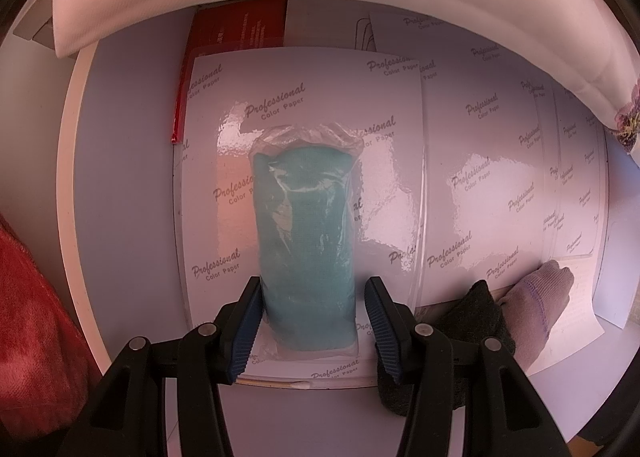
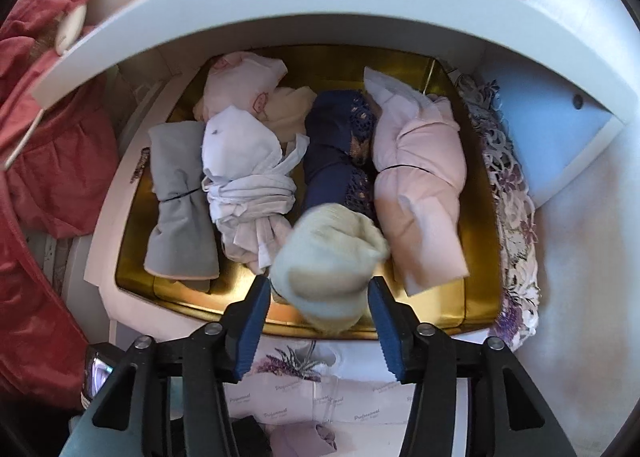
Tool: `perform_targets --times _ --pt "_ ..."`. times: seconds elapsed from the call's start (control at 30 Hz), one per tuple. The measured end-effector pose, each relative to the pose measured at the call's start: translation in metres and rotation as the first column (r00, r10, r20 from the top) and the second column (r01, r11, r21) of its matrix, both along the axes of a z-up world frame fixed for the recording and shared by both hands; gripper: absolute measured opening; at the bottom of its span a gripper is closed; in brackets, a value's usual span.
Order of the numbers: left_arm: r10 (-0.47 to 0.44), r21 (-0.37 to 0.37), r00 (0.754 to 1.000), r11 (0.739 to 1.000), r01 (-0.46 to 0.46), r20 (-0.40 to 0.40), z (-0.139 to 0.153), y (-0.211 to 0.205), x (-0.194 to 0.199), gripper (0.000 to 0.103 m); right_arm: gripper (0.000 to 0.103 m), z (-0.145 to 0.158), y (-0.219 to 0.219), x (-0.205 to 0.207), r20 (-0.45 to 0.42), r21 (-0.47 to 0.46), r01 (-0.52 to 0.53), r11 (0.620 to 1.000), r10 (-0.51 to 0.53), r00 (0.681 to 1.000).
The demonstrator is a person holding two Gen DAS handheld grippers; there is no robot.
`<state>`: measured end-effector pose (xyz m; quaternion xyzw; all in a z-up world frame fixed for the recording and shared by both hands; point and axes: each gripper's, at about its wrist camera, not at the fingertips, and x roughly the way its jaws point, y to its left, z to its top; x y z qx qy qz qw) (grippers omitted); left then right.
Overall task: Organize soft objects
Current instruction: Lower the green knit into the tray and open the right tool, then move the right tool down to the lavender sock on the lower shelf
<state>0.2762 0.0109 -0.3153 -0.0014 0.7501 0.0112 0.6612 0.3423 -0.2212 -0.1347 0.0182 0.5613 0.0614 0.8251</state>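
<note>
Rolled garments fill a gold-lined box [image 2: 476,281]. From its left wall to its right lie a grey roll [image 2: 180,217], a knotted white bundle [image 2: 244,177], a navy lace-trimmed roll [image 2: 336,153] and a pink roll [image 2: 420,193], with a pale pink piece [image 2: 244,77] at the box's far end. Over the box's near rim hangs the right claw [image 2: 319,283], released. A blurred cream sock bundle [image 2: 328,253] sits between its blue pads [image 2: 252,321], and neither pad visibly presses on it. A floral lace cloth [image 2: 512,209] drapes just outside the box's right wall, and a red garment [image 2: 52,161] hangs well outside its left wall.

The left wrist view does not take in the box. There the left claw [image 1: 314,285] points down, astride a teal cloth roll [image 1: 306,241] sealed in clear plastic. The roll lies on a glossy sheet printed "Professional Color Paper" [image 1: 224,105]. The claw is unclenched: one pad sits against the roll, the other stands just clear. A dark sock [image 1: 472,309] and a lilac sock [image 1: 536,289] lie side by side on the sheets nearby.
</note>
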Motion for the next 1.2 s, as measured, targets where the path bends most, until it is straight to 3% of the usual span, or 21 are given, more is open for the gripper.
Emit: perform_targets --times 0.4,0.47,0.53,0.63,0.77,0.9,1.2 --pt "0.002 0.0 1.0 1.0 -0.002 -0.001 0.0 0.0 0.0 0.052 0.057 0.008 -0.019 -0.04 -0.009 0.028 -0.003 1.0 0.004 1.0" --pt "0.002 0.0 1.0 1.0 -0.002 -0.002 0.0 0.0 0.0 0.052 0.06 0.005 -0.019 -0.05 -0.03 0.028 -0.016 0.999 0.017 0.999" --pt "0.002 0.001 1.0 1.0 -0.002 -0.002 0.0 0.0 0.0 0.052 0.069 -0.005 -0.02 -0.062 -0.088 0.061 -0.021 0.998 0.027 0.996" --pt "0.003 0.001 1.0 1.0 -0.003 -0.002 0.0 0.0 0.001 0.052 0.07 -0.029 -0.019 -0.084 -0.181 0.067 -0.037 0.997 0.049 0.982" --pt "0.001 0.001 1.0 1.0 -0.001 -0.004 0.0 0.0 0.001 0.052 0.07 -0.071 -0.019 -0.105 -0.342 0.056 -0.016 0.998 0.034 0.939" --pt "0.001 0.001 1.0 1.0 -0.001 -0.004 -0.001 -0.001 0.001 0.052 0.07 -0.102 -0.014 -0.117 -0.444 0.039 -0.022 0.999 0.037 0.895" --pt "0.002 0.001 1.0 1.0 -0.002 -0.005 -0.002 0.0 0.002 0.052 0.07 -0.143 -0.006 -0.126 -0.553 0.12 0.023 0.992 0.048 0.832"
